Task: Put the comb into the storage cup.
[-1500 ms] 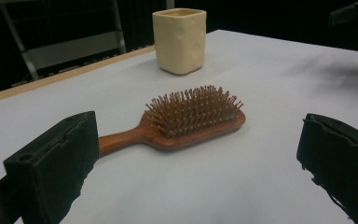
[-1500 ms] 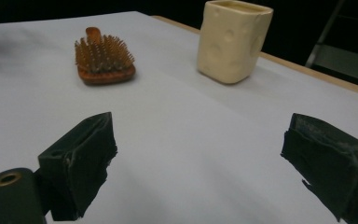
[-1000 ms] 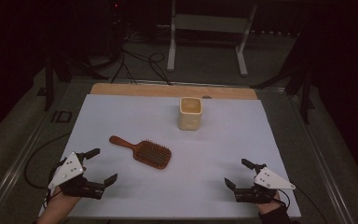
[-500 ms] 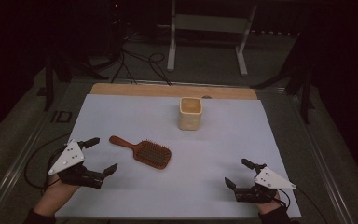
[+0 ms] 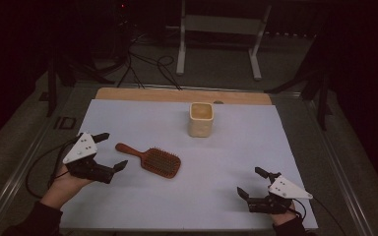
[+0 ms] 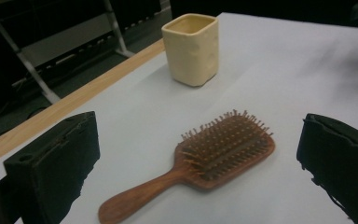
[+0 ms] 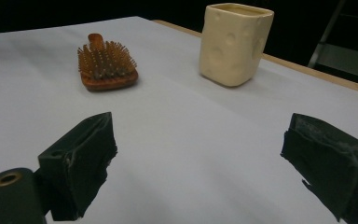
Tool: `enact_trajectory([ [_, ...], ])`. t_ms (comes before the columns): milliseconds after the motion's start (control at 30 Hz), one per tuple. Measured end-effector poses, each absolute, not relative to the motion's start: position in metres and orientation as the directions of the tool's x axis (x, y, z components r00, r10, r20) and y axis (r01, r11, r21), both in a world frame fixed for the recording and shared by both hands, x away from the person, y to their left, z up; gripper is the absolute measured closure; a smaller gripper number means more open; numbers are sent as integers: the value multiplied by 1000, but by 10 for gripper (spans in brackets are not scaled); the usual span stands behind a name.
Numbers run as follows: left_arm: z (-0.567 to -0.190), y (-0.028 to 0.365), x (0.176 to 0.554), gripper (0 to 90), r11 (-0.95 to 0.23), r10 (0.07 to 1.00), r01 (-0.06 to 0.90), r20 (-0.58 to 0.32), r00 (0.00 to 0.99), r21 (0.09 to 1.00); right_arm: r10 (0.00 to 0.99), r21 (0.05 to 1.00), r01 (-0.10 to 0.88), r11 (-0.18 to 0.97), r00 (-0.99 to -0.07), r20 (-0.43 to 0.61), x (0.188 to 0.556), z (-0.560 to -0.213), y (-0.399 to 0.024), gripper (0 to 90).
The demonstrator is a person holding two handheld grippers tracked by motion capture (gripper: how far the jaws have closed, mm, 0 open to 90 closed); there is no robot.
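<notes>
While both hand-held grippers gape w/ nothing held, cup (image 5: 200, 119) stands upright by hairbrush (image 5: 149, 160).

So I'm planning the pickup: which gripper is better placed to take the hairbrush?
Left. The left gripper is open beside the hairbrush handle, which lies between its jaws in its view. The right gripper sits farther off.

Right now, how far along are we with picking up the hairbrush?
Nothing looks done: the hairbrush lies flat on the table, bristles up, untouched. In hand: the left gripper is open beside its handle, aimed at it. The right gripper rests open, apart. Left: closing on the handle and lifting; the cup stands empty.
</notes>
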State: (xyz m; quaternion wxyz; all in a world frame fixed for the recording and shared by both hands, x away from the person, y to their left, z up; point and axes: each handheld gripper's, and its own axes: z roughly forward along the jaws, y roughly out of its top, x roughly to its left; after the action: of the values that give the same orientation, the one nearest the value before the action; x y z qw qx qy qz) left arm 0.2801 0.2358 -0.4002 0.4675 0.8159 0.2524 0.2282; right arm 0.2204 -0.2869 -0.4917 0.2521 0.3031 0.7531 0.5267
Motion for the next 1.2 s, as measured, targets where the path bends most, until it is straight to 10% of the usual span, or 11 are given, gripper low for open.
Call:
enact_trajectory([
  [767,-423,226,342,16,-469,654,290,107,749,834,719,948,190,254,-693,-54,221,-492,-286,84],
  [1200,-452,229,371,186,-495,667,349,91,739,796,712,947,189,258,-700,-54,222,-492,-285,84],
])
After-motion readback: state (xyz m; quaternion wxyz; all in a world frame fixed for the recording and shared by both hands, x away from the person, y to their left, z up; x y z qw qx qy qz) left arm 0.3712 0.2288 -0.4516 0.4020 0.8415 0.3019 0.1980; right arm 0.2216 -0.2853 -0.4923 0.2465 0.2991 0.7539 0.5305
